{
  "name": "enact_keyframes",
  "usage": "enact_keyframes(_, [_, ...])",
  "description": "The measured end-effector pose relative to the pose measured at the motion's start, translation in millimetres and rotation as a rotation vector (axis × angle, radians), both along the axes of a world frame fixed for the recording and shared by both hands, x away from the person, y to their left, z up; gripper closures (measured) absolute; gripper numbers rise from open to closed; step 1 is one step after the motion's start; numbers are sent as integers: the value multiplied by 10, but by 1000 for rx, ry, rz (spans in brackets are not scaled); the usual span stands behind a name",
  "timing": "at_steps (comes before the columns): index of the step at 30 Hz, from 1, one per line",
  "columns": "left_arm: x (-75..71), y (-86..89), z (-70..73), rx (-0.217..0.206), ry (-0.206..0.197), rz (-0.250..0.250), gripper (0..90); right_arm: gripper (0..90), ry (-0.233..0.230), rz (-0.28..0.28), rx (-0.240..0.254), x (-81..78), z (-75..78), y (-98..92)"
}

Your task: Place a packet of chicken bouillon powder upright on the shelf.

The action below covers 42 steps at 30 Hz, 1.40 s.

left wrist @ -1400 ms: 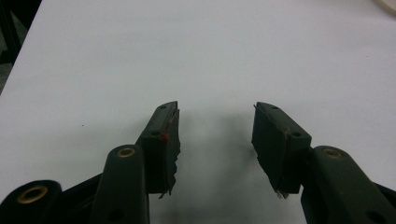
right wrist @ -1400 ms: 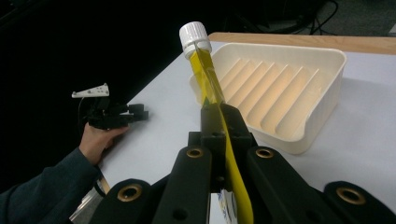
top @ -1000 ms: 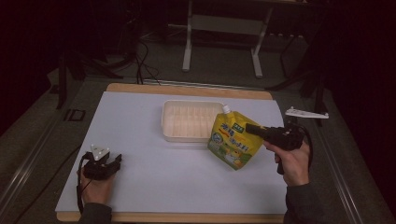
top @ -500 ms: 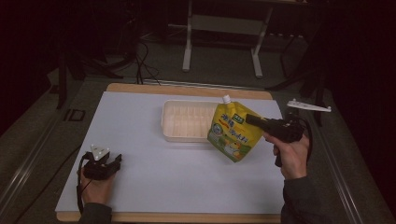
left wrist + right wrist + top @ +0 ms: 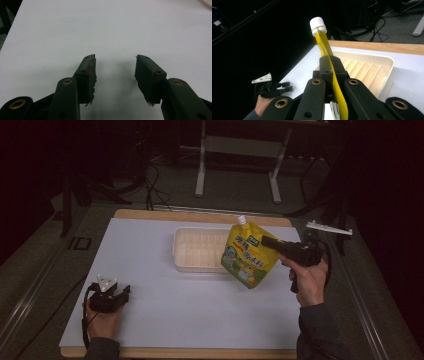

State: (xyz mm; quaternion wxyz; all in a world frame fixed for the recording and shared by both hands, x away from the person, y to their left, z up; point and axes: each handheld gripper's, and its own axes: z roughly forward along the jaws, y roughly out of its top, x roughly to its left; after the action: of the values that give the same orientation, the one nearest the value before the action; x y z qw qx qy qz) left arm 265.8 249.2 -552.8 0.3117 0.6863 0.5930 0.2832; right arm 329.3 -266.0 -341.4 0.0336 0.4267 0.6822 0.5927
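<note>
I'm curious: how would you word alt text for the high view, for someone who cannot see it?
The right tool grips a yellow pouch with a white cap, lifted above a white-covered table beside a cream tray. At the near left corner, the left tool rests open on the table in a hand.

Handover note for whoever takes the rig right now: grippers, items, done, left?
Right gripper: shut on the edge of the yellow spouted pouch with white cap, held off the table, beside and partly over the cream ribbed plastic tray.
Left gripper: open, holding nothing, low over the white table mat at its near left.
Done: pouch gripped and lifted.
Left: probably set the pouch in the tray, which holds nothing yet, then release.
</note>
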Motion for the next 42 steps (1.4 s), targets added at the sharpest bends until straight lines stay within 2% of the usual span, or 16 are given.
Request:
enact_keyframes(5, [0,0,0,0,0,-1,514,900,-18,-30,-6,1,17,36])
enact_keyframes(16, [1,3,-1,-2,-1,-3,514,900,-50,-117,39,59,50,118])
enact_keyframes(31, [2,3,-1,-3,-1,-3,514,900,-33,-138,47,200,-2,298])
enact_keyframes(42, [1,5,1,-5,1,-4,514,900,-34,-200,72,289,-67,451])
